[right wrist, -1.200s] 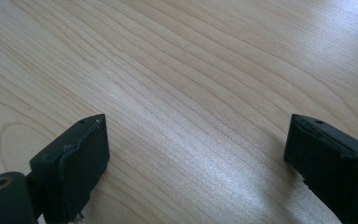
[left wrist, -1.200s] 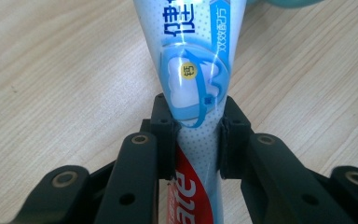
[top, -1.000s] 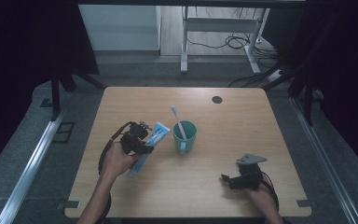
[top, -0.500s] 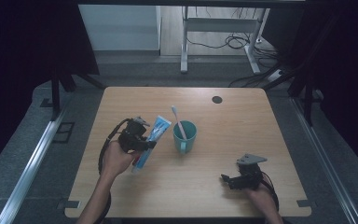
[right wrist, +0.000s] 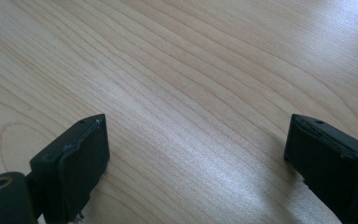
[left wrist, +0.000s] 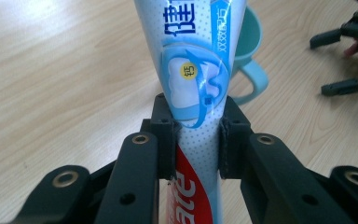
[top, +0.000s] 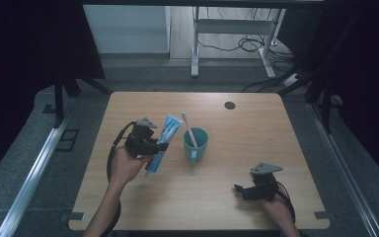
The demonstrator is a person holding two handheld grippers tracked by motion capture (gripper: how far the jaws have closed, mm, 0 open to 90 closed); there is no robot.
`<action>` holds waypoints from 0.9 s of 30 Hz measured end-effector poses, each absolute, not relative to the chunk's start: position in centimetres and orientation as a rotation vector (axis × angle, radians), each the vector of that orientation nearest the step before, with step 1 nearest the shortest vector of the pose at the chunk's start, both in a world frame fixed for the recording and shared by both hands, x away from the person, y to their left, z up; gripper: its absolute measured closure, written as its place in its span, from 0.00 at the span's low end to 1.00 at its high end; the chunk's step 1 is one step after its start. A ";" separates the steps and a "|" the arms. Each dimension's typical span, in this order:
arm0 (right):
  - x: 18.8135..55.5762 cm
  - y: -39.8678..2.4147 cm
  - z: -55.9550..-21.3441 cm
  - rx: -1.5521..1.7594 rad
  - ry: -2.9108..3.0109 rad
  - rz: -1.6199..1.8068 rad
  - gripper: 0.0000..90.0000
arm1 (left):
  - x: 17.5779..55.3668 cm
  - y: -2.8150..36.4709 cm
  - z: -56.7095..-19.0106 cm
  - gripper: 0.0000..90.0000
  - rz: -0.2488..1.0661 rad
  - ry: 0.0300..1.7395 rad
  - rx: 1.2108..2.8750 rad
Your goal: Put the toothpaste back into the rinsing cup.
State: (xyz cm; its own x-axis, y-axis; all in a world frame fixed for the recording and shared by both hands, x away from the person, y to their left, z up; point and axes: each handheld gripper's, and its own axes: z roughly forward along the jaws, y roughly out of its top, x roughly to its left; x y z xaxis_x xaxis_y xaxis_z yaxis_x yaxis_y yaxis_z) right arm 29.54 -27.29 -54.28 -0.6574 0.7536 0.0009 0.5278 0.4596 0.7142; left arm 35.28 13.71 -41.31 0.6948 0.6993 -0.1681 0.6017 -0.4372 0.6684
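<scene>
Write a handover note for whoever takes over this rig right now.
Left gripper: shut on the toothpaste tube, held tilted just left of the teal mug.
Right gripper: open, holding nothing, low over the table near its front right.
Mug: upright mid-table, with a toothbrush standing in it.
Done: tube picked up.
Left, probably: put the tube into the mug beside the toothbrush, then release.

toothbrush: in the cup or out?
In. The toothbrush stands tilted inside the teal cup, head sticking up over the rim. The toothpaste tube is outside it, clamped in the left gripper.
</scene>
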 end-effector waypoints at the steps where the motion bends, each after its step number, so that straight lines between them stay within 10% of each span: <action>1: 29.5 -27.3 -54.3 1.091 2.397 1.008 0.07 | 35.3 13.5 -41.1 0.81 0.175 0.984 2.159; 27: 29.5 -27.3 -54.3 1.090 2.398 1.008 0.07 | 36.9 10.5 -38.8 0.81 0.199 0.899 2.033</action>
State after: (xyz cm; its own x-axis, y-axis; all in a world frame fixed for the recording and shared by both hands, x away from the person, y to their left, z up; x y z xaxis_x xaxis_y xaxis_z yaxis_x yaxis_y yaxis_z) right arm 29.54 -27.29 -54.28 -0.6575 0.7535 0.0008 0.5277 0.4597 0.7143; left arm 36.93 10.46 -38.79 0.7251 0.6628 -0.1869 0.5222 -0.3522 0.7767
